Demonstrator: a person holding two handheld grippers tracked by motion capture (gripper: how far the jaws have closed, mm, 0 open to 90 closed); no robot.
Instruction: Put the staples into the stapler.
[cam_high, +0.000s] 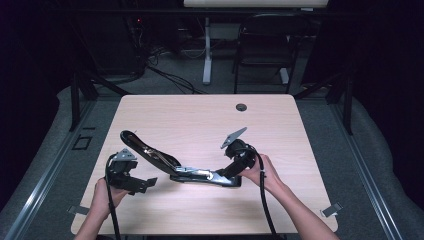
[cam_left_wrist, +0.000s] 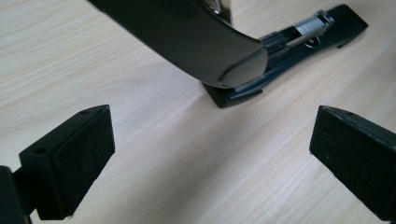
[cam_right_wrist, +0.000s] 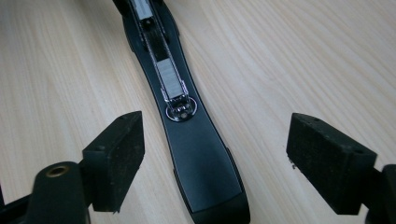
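A black stapler (cam_high: 175, 167) lies swung wide open on the wooden table (cam_high: 200, 115). Its curved top arm (cam_left_wrist: 187, 37) rises toward the left and its flat base (cam_right_wrist: 201, 158) runs to the right. A silver staple magazine (cam_right_wrist: 170, 81) shows along the base. My left gripper (cam_high: 145, 184) stands open near the table's front left, a little short of the stapler's hinge end; in its own view the left gripper (cam_left_wrist: 210, 158) has only bare wood between its jaws. My right gripper (cam_right_wrist: 215, 163) is open, its pads on either side of the base's end and apart from it.
A dark cable grommet (cam_high: 241, 107) sits near the table's far edge. A black chair (cam_high: 265, 45) and a white desk leg (cam_high: 206, 50) stand on the floor behind the table. Bare tabletop stretches beyond the stapler.
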